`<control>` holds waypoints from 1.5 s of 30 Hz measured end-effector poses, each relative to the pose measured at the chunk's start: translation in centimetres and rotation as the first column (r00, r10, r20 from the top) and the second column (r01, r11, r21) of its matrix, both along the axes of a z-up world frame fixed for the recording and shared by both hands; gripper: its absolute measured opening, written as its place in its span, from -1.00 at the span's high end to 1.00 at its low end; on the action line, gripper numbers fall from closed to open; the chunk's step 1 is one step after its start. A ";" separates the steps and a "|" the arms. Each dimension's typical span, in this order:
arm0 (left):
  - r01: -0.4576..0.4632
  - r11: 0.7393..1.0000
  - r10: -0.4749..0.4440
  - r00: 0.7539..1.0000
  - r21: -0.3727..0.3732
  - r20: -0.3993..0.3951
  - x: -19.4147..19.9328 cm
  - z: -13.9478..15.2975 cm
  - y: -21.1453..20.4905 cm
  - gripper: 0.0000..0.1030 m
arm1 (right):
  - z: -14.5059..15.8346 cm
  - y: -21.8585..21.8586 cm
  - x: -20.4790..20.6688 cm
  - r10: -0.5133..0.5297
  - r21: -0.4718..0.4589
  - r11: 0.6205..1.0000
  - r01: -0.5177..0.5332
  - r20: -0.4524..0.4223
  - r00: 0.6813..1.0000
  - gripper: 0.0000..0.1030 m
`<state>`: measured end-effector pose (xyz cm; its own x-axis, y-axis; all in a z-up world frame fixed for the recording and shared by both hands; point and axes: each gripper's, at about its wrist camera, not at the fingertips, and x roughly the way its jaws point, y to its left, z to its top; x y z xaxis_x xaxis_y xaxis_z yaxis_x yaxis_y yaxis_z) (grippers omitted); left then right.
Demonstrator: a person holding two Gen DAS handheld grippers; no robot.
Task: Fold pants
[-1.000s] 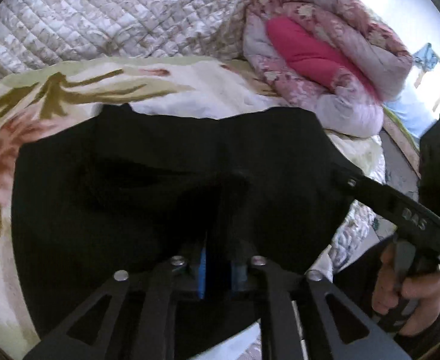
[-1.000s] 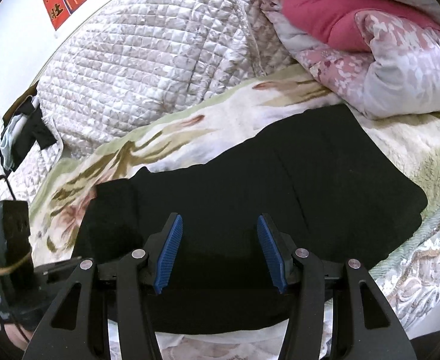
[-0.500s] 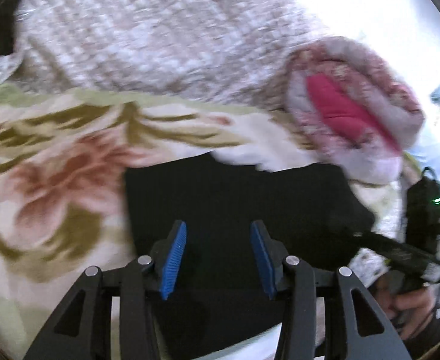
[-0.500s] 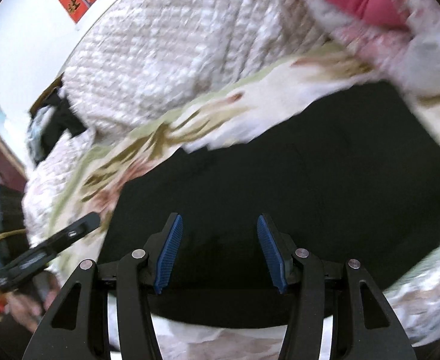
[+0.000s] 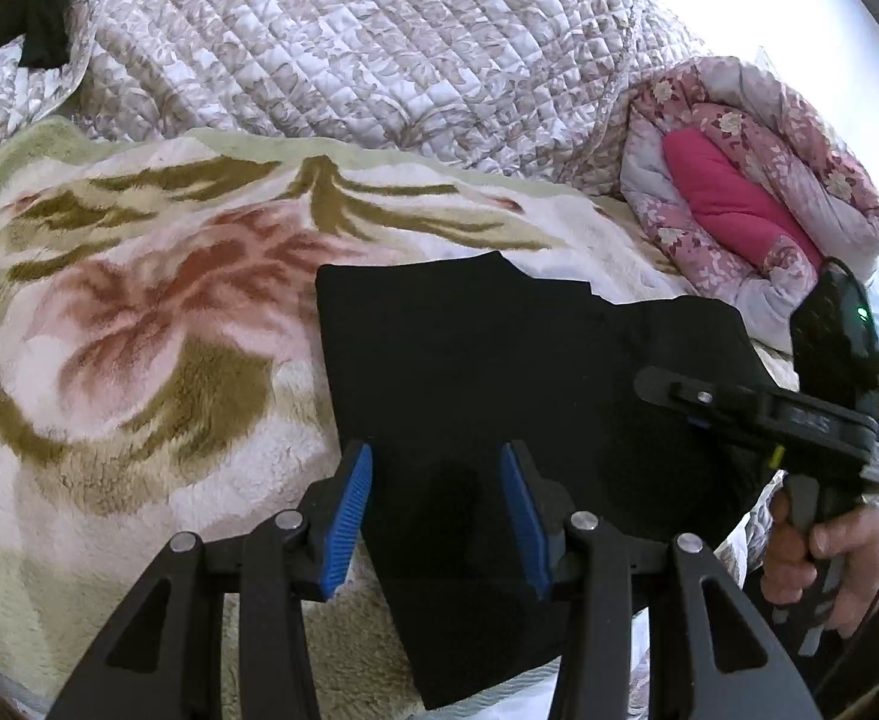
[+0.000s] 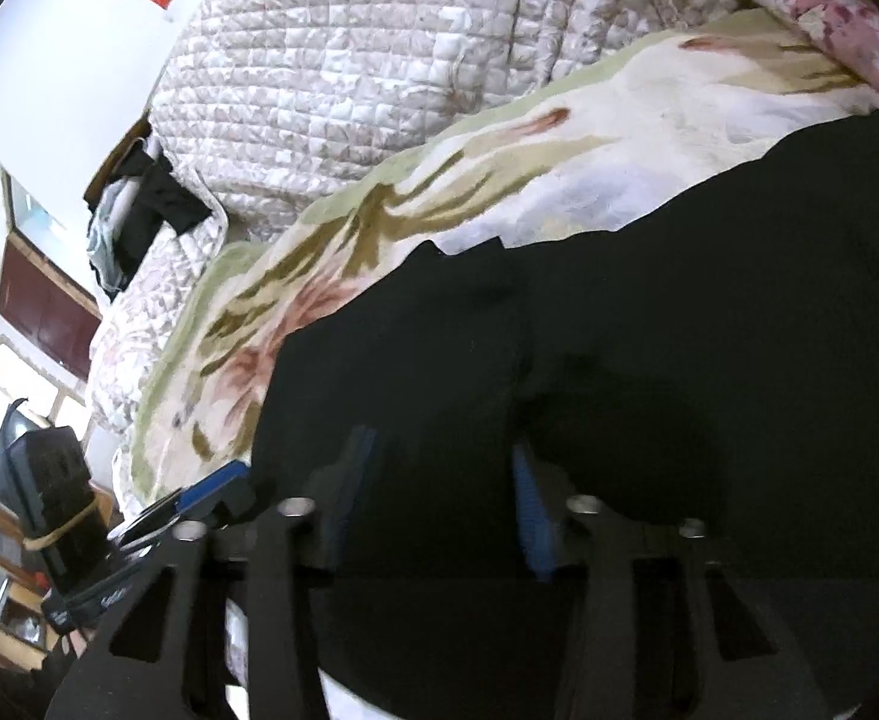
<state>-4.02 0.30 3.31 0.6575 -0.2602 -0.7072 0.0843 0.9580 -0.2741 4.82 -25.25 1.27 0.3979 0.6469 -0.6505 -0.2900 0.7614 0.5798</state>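
Observation:
Black pants [image 5: 499, 360] lie folded and flat on a floral fleece blanket [image 5: 139, 330]. My left gripper [image 5: 436, 516] hangs open just above their near left edge, blue pads apart and nothing pinched. In the right wrist view the pants [image 6: 619, 360] fill the lower frame. My right gripper [image 6: 442, 504] sits low over the cloth with its jaws closing. Black cloth lies between the pads, which still stand apart. From the left wrist view the right gripper [image 5: 667, 390] shows side-on over the pants' right part, a hand [image 5: 829, 546] on its handle. The left gripper [image 6: 199, 492] peeks in at the lower left.
A quilted white-and-brown coverlet [image 5: 349, 48] is heaped behind the blanket. A rolled pink floral duvet [image 5: 739, 192] lies at the back right. Dark clothes [image 6: 139, 210] hang at the far left of the bed. The bed's near edge runs just under the pants.
My left gripper let go of the black cloth, opened and drew back to the pants' left edge. My right gripper sank close onto the pants and its pads came a little nearer together.

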 end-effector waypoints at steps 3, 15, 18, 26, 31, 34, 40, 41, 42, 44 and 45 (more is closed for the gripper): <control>-0.002 1.000 0.002 1.000 0.004 0.001 0.0 0.0 -0.1 0.08 | -0.6 -0.1 0.0 0.006 0.029 1.000 -0.004 -0.044 0.999 0.90; 0.006 1.000 -0.006 1.000 0.003 -0.001 -0.1 -0.2 0.1 0.08 | 0.5 -1.4 -3.0 -0.033 -0.016 0.999 0.034 0.025 0.999 0.94; 0.005 1.000 -0.005 1.000 0.004 -0.006 -0.1 -0.3 0.2 0.08 | 0.2 -1.6 -2.8 -0.040 -0.014 0.999 0.040 0.005 0.999 0.94; 0.006 1.000 -0.006 1.000 0.009 -0.002 -0.1 -0.1 0.4 0.08 | 0.7 -2.7 -1.9 -0.100 -0.024 0.995 0.100 -0.006 0.995 0.79; 0.007 1.000 -0.008 0.999 0.015 0.035 1.1 1.4 0.2 0.08 | 3.5 -2.7 -1.6 -0.122 -0.053 0.990 0.129 0.114 0.986 0.79; 0.034 0.999 -0.035 0.999 0.025 0.040 2.3 1.3 -0.8 0.08 | 3.1 -0.2 -0.8 -0.031 -0.105 0.994 0.044 0.122 0.992 0.79; 0.047 0.995 -0.049 0.999 0.091 0.021 3.1 -0.7 -2.9 0.08 | 0.8 -0.7 0.7 -0.078 -0.206 0.974 0.098 0.105 0.991 0.87; 0.049 0.994 -0.051 0.998 0.101 0.023 2.9 -0.7 -3.1 0.08 | 1.1 -0.6 0.4 -0.084 -0.260 0.958 0.117 0.137 0.987 0.86; 0.051 0.994 -0.054 0.998 0.098 0.022 2.9 -0.6 -3.2 0.08 | 1.2 -0.7 0.0 -0.078 -0.265 0.957 0.115 0.146 0.986 0.86; 0.046 0.994 -0.048 0.999 0.101 0.018 2.6 -0.3 -3.3 0.08 | 1.6 -1.1 -1.1 -0.079 -0.242 0.964 0.112 0.144 0.986 0.86; 0.046 0.994 -0.048 0.999 0.102 0.022 2.2 -0.1 -3.4 0.08 | 1.9 -1.1 -1.9 -0.069 -0.241 0.965 0.107 0.162 0.984 0.86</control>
<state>-1.79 -3.06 3.21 0.6637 -0.2189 -0.7152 0.1354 0.9756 -0.1729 2.89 -26.32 3.15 0.5519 0.4310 -0.7140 -0.2847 0.9020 0.3244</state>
